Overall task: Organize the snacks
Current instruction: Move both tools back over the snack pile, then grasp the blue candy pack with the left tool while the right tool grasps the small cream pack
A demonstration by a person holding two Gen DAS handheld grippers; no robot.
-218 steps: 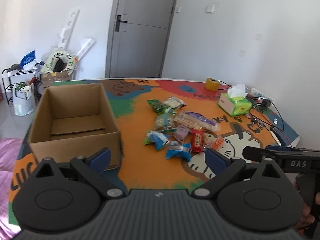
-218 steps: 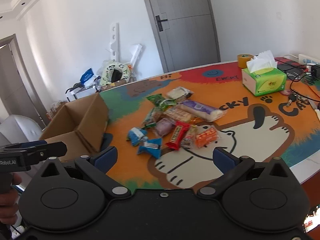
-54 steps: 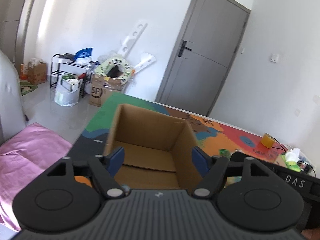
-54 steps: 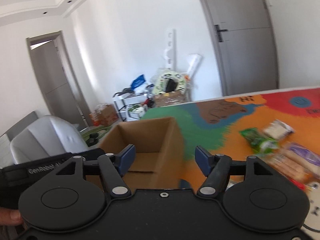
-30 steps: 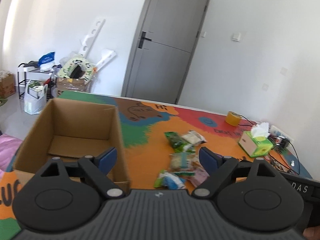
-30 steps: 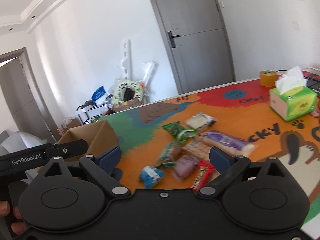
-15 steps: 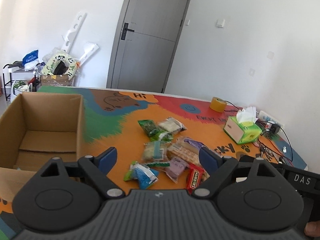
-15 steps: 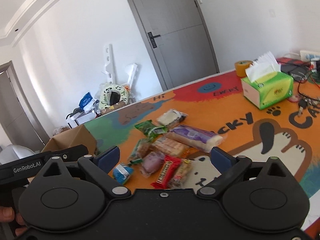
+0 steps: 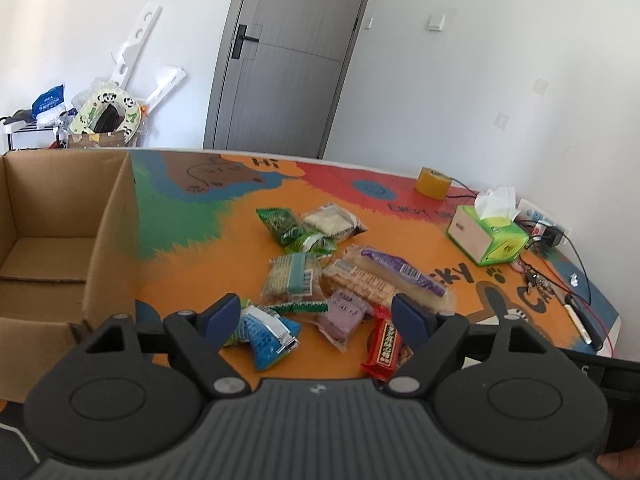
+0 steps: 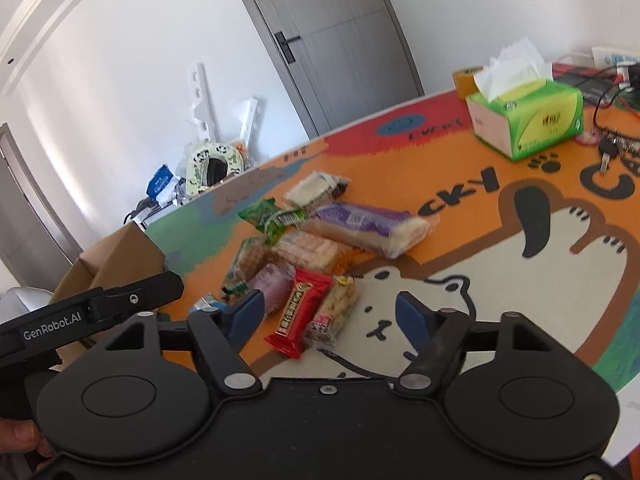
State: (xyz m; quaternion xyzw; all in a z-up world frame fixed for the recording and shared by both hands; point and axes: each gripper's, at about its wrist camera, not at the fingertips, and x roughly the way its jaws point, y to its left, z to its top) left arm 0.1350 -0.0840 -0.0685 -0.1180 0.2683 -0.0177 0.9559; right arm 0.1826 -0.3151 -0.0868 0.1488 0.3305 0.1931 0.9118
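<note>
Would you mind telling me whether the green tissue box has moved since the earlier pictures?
No. The green tissue box still sits just behind the mat's paw print, near the tape roll.

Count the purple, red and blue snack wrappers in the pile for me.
Purple: 2, the long purple pack and the small purple packet
Red: 1, the red bar
Blue: 1, the blue packet
Total: 4
</note>
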